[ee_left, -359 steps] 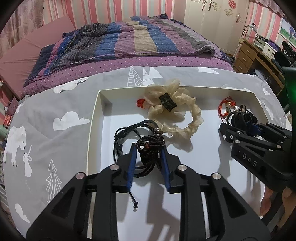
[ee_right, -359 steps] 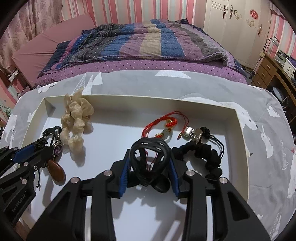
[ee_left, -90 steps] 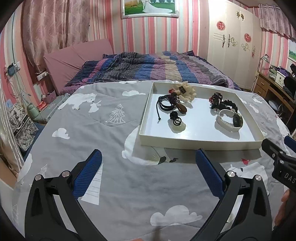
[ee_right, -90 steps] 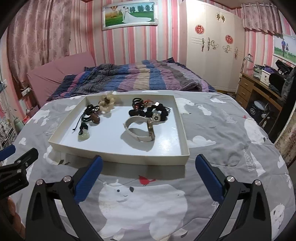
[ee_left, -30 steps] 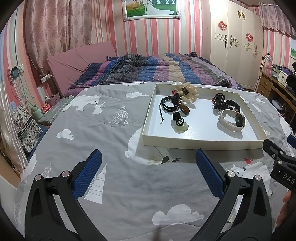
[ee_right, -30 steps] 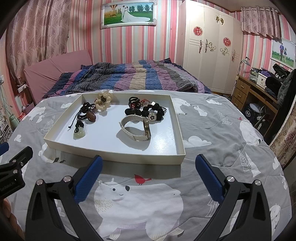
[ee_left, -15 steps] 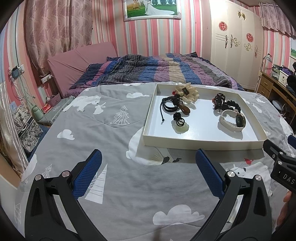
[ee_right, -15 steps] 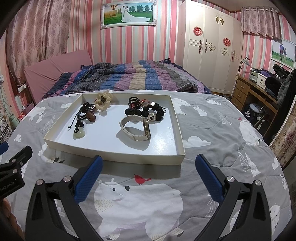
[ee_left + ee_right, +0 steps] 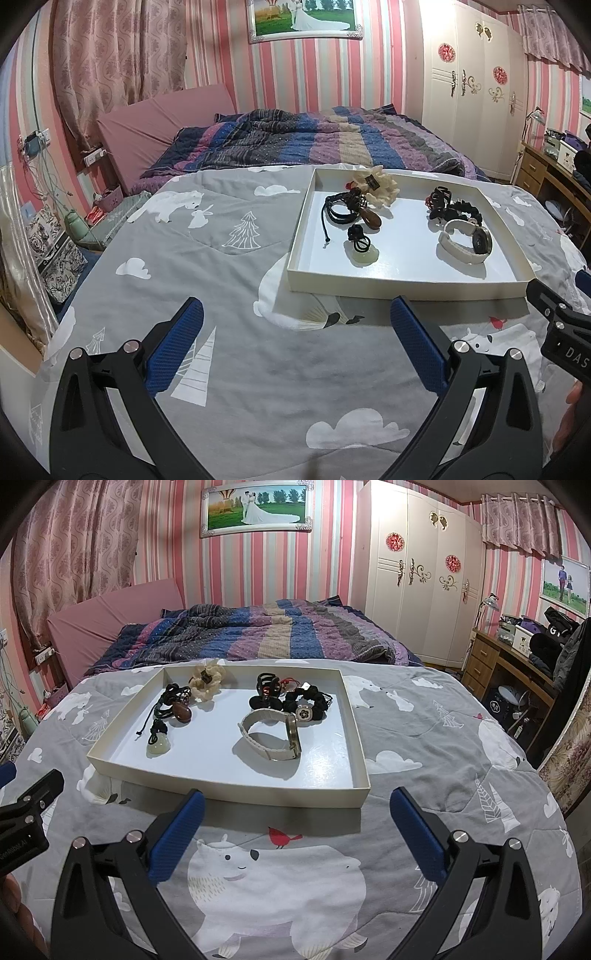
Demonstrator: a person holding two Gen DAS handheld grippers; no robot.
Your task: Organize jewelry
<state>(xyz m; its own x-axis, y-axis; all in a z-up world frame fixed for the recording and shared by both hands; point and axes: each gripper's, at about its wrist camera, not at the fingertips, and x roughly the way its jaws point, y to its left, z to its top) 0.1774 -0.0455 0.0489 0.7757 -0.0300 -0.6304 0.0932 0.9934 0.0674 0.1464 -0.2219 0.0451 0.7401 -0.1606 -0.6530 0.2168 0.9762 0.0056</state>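
We hold both tongs spread wide and empty above the grey printed bedcover (image 9: 424, 716). The left tongs (image 9: 295, 328) sit at the lower centre of the left wrist view; the right tongs (image 9: 295, 808) sit at the lower centre of the right wrist view. Neither touches anything.

The jewelry lies inside the white tray (image 9: 229, 786), which rests on the bedcover at the centre of the right view. In its left half we see the black cord bracelets (image 9: 168, 701), a brown pendant (image 9: 183, 713), a pale stone pendant (image 9: 159, 745) and a cream scrunchie (image 9: 207, 679). In its right half lie the white-strap watch (image 9: 271, 738), a black scrunchie with a charm (image 9: 306, 703) and a black hair clip (image 9: 266, 684).

Risks from here, as we judge them:
- The bedcover is soft. Pressure on the tray rim may tilt it and slide the pieces together.
- The cords overlap. Lifting one may drag its neighbour.

Limits of view: a red cord (image 9: 286, 681) behind the hair clip is mostly hidden; it is possibly a bracelet. The right tongs are cut off at the right edge of the left view.
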